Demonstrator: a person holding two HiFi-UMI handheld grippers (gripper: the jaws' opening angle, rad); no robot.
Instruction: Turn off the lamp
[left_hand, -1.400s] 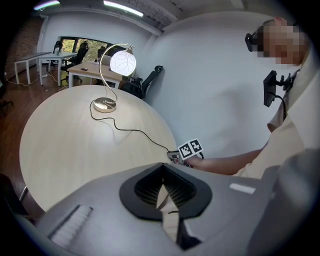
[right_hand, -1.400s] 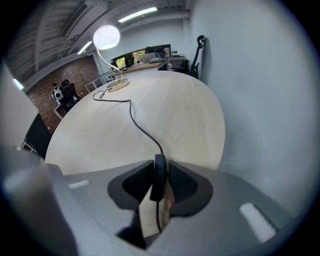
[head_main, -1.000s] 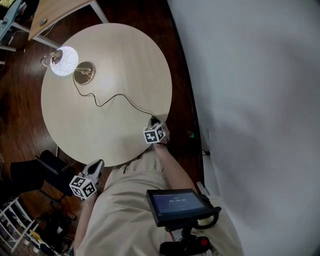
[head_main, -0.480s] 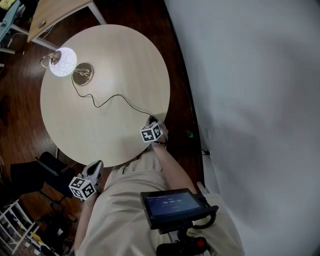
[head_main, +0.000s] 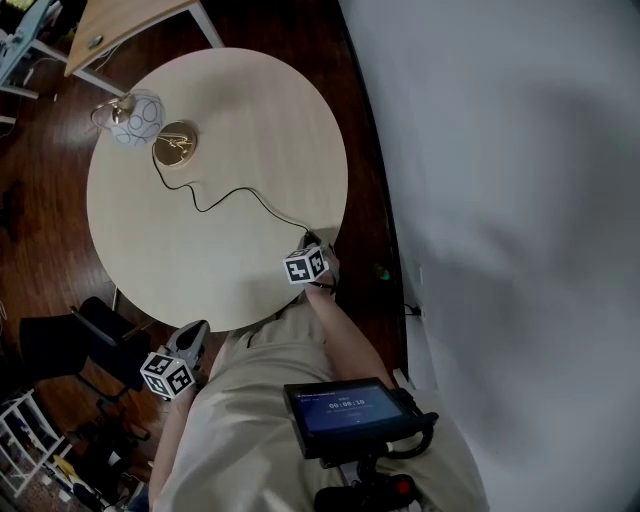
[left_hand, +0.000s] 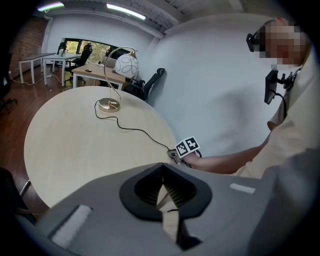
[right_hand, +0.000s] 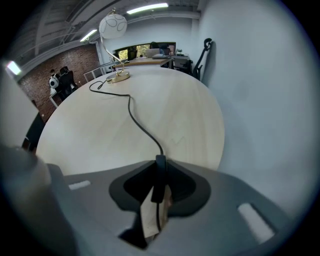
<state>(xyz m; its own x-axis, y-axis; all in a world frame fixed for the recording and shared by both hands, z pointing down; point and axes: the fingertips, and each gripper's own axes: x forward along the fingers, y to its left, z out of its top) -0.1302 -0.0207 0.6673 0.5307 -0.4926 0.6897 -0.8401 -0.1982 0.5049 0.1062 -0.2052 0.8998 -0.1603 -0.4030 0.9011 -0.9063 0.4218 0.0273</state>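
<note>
The lamp (head_main: 135, 118) on the counter (head_main: 220, 150) is dark. Your right gripper (head_main: 310, 243) has just been squeezing shut on the cord switch (right_hand: 159, 180). Your left gripper (left_hand: 161, 187) is closed, empty.

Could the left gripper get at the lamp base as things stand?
Likely not without leaning: the left gripper hangs off the table's near edge, the lamp base sits far across. Only the cord lies between.

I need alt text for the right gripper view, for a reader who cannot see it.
The fingers of the right gripper have just been closing and pinch the switch on the lamp cord at the edge of a round table. The cord runs across to an unlit lamp with a white shade.
</note>
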